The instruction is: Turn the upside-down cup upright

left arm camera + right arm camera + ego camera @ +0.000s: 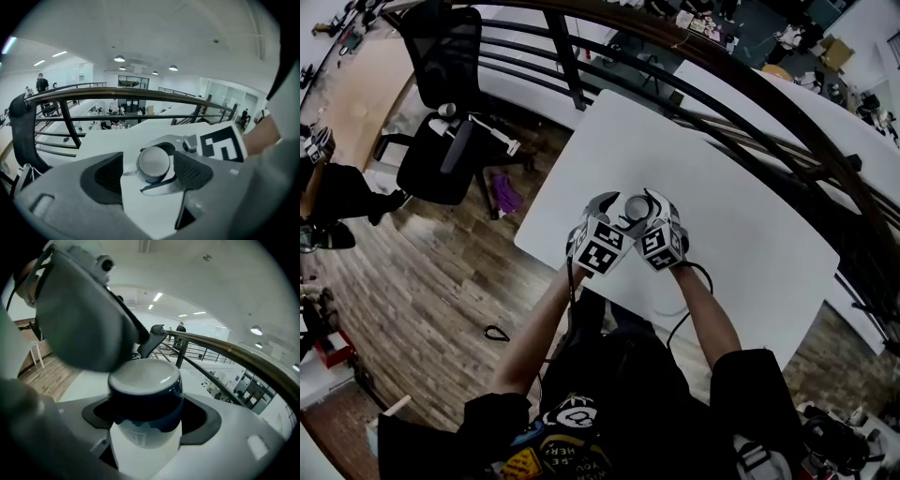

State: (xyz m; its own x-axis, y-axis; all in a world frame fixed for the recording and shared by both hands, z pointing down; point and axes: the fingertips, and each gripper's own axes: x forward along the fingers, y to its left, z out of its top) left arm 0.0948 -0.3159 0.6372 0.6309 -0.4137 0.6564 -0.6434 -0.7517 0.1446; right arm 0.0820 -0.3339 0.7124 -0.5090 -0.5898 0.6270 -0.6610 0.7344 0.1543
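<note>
A cup (635,204), dark blue round its upper part and white below, stands on the white table (750,244). Its top end looks pale with a thin rim; I cannot tell whether that is the mouth or the base. My right gripper (645,212) straddles the cup (145,399). The jaws stand wide on either side of it, and I see no pad pressing. My left gripper (609,212) comes from the left and is open with nothing in it (149,176). In its view the cup (153,164) stands just ahead of its jaws, and the right gripper's marker cube (220,146) sits behind.
A dark railing (722,103) runs past the table's far side. On the wooden floor to the left stands a black office chair (441,141), with a purple object (504,193) next to it. The table's near edge (609,291) is close to my body.
</note>
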